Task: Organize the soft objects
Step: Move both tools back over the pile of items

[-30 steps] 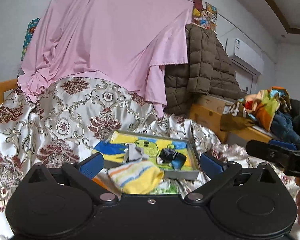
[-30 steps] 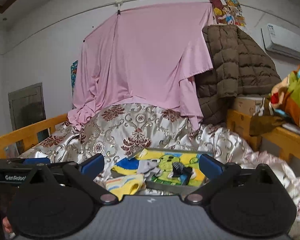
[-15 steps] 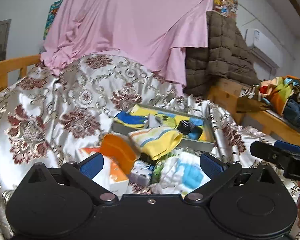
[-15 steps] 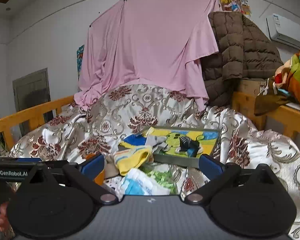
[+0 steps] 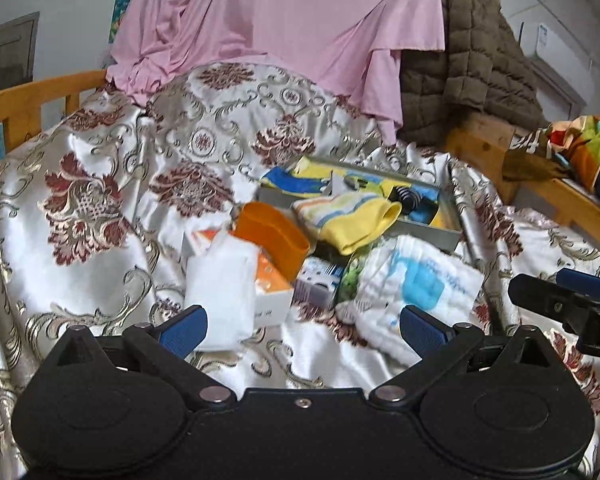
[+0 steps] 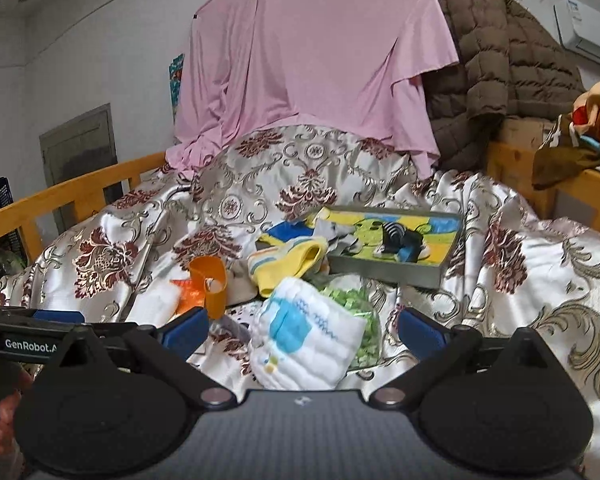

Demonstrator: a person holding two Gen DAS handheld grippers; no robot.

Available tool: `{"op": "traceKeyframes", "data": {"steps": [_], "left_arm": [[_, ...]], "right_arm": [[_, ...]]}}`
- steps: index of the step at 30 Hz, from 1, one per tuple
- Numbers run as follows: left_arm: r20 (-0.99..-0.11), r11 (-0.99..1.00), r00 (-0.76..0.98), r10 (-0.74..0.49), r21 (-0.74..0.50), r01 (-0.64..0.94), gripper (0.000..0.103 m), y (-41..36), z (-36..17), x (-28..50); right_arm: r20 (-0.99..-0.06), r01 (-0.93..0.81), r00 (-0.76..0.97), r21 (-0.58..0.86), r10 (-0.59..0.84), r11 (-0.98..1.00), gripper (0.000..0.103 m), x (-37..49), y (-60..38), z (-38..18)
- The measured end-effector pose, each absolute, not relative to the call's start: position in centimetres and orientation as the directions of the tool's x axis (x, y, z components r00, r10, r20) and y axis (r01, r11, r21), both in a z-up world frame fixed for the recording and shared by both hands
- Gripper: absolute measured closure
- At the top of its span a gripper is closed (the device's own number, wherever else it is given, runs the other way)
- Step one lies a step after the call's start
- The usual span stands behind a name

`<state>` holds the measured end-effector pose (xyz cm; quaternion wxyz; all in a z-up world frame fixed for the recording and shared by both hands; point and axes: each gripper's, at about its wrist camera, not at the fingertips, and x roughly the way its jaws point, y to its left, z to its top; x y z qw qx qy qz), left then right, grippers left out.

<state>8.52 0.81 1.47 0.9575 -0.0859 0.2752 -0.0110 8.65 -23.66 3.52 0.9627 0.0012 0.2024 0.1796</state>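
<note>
Right wrist view: right gripper [image 6: 302, 330] fingers wide, empty; white cloth [image 6: 306, 344] directly ahead between them, probably nearer than left gripper [image 5: 302, 326], likewise wide.

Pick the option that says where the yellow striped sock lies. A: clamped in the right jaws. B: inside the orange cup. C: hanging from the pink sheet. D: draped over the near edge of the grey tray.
D: the yellow striped sock lies across the near rim of the grey tray, beside the orange cup; both grippers stand open and empty.
</note>
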Motion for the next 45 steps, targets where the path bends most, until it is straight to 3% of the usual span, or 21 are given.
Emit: {"op": "traceKeyframes", "data": {"steps": [17,45], "left_arm": [[-0.615,0.989,0.788,-0.033,-0.133,-0.062,0.001,0.6,-0.5,8.6],[-0.67,0.997,0.742,-0.041,-0.071,-0.009,0.001,0.1,-2.3,9.9]], "right_arm": [[-0.499,-0.38,0.784,0.085,0.37,0.921,0.0,10.1,-22.7,1.0],[-0.628,-0.365,0.693,0.118,0.354,0.924,0.0,11.7,-22.5,-1.6]]}}
